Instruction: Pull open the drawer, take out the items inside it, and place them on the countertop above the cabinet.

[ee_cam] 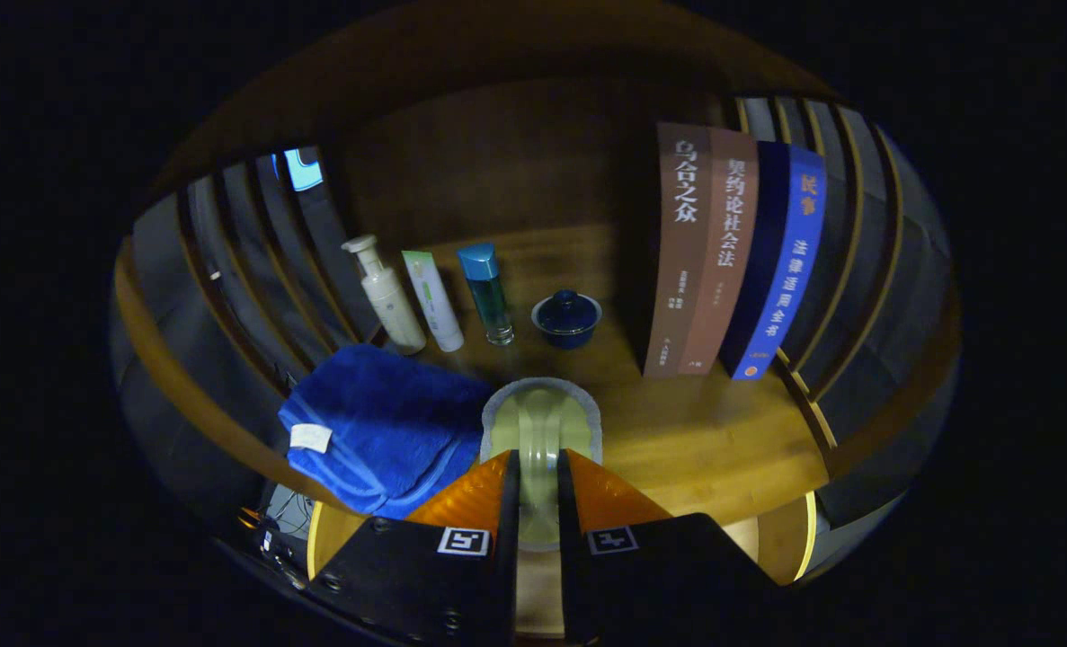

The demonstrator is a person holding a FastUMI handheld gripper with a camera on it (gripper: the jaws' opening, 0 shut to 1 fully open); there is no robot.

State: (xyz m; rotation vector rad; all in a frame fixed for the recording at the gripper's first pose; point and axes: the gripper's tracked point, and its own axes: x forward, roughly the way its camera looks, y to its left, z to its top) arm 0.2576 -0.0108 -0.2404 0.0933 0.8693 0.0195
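My gripper (537, 460) is shut on the narrow stem of a pale green, paddle-shaped item (540, 418) with a grey rim. Its rounded head sticks out just ahead of the fingertips. The item hangs over the wooden countertop (704, 440), and I cannot tell if it touches the wood. A folded blue towel (380, 431) with a white tag lies on the countertop just left of the fingers, its corner reaching over the front edge.
Beyond the fingers stand a white pump bottle (387, 301), a white tube (434, 310), a blue-capped clear bottle (488, 292) and a dark blue lidded cup (567, 319). Upright books (731, 252) stand to the right. Slatted walls close both sides.
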